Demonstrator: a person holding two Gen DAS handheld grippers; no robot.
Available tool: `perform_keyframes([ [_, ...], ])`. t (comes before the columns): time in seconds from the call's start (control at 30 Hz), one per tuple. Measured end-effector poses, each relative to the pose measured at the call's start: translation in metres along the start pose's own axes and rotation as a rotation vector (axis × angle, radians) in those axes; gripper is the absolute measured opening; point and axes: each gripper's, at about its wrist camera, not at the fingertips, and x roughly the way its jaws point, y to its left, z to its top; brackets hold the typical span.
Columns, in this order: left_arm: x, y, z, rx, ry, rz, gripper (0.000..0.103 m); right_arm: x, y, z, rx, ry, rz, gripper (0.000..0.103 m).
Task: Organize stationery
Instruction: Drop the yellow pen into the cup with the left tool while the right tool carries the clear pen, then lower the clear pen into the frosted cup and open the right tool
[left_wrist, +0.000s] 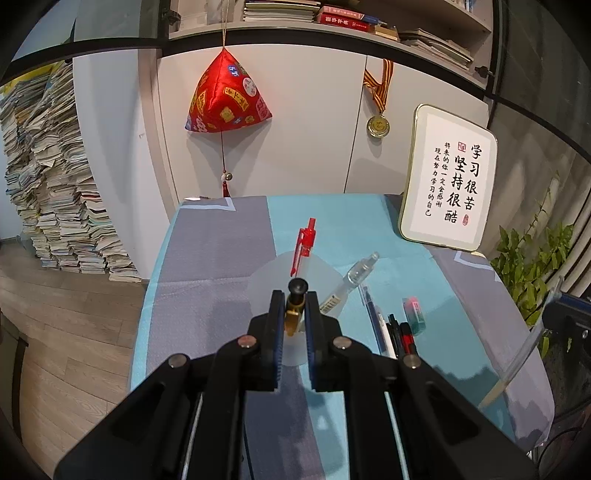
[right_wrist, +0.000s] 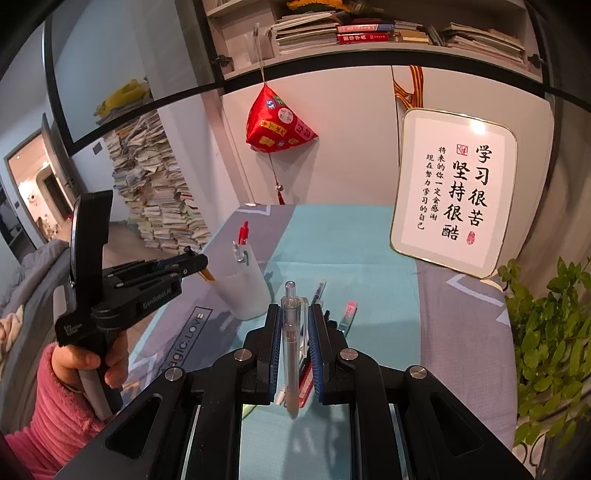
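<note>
Now left claw clamped on gold pen, poised over cup at bench centre, likely for drop-in beside red pen. Right claw pinching clear pen, lifted above loose pens at cup's 4 o'clock.

Clearance around cup and pen row

Frosted cup stands left of centre, left gripper at its rim; loose pens and eraser crowd the right; teal cloth behind lies open up to the framed plaque.
</note>
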Motion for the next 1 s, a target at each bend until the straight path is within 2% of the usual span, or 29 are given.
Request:
perform_keyframes([
  [0.3,-0.024,0.006,-0.016,0.011,-0.047,0.017,0.013,0.003,0.009,0.010,-0.018,-0.010,0.011,0.015],
  [0.47,-0.035,0.014,-0.032,-0.006,-0.051,0.019,0.022,0.008,0.017,0.017,-0.025,-0.014,0.026,0.015],
  [0.73,-0.035,0.029,-0.050,-0.074,-0.014,0.016,0.022,0.014,0.045,0.043,-0.065,-0.048,0.060,0.015],
  [1.0,-0.040,0.030,-0.065,-0.064,0.002,0.008,0.023,0.029,0.080,0.064,-0.136,-0.075,0.075,0.015],
])
